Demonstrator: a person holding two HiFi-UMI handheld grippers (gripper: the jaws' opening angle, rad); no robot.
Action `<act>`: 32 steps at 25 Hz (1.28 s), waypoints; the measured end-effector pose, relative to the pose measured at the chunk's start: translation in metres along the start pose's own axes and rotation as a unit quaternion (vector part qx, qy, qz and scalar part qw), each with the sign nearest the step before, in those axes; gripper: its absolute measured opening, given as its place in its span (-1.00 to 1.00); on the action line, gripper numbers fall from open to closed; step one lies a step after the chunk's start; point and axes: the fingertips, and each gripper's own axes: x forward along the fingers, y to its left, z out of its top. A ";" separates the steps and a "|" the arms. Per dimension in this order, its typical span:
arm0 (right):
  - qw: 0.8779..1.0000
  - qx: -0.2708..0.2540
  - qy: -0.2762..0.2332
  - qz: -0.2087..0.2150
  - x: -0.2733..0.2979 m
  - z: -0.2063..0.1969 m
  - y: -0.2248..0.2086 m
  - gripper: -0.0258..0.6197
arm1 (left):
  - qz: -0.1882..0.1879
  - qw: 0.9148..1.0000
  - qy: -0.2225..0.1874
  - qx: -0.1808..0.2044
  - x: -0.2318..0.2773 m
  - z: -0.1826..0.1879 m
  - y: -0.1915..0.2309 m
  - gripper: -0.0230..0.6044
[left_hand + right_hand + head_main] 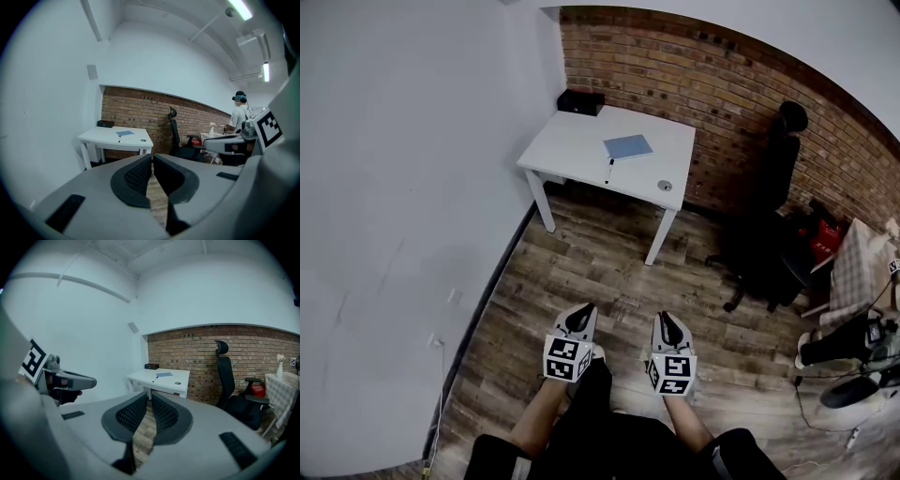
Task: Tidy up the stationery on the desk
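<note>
Both of your grippers hang low in front of you, well short of the table [572,141]. The left gripper [579,321] has its jaws closed together with nothing between them, and so does the right gripper [667,325]; each gripper view shows only floorboards past the closed tips.

The stationery lies straight ahead and far off. A blue notebook [628,147] sits near the middle of the table. A pen [609,171] lies just off its near left corner, and a small round object [665,186] rests towards the near right corner. A black box [580,102] stands at the far left corner against the brick wall.

The pen's long axis runs nearly away from you, tilted only a little. It falls between your two grippers but closer to the left one's line, so the left gripper looks better placed for it. You would need to walk up and open the jaws first.
</note>
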 end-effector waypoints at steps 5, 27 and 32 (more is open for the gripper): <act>1.000 -0.012 -0.001 0.003 0.043 0.022 0.008 -0.84 | 0.001 1.000 -0.003 -0.004 0.025 0.016 0.039 -0.84; 1.000 -0.010 -0.014 -0.010 0.217 0.094 0.028 -0.84 | -0.016 1.000 0.002 0.004 0.129 0.076 0.176 -0.84; 1.000 -0.002 -0.010 -0.023 0.233 0.093 0.016 -0.84 | -0.025 1.000 0.009 0.004 0.147 0.076 0.184 -0.84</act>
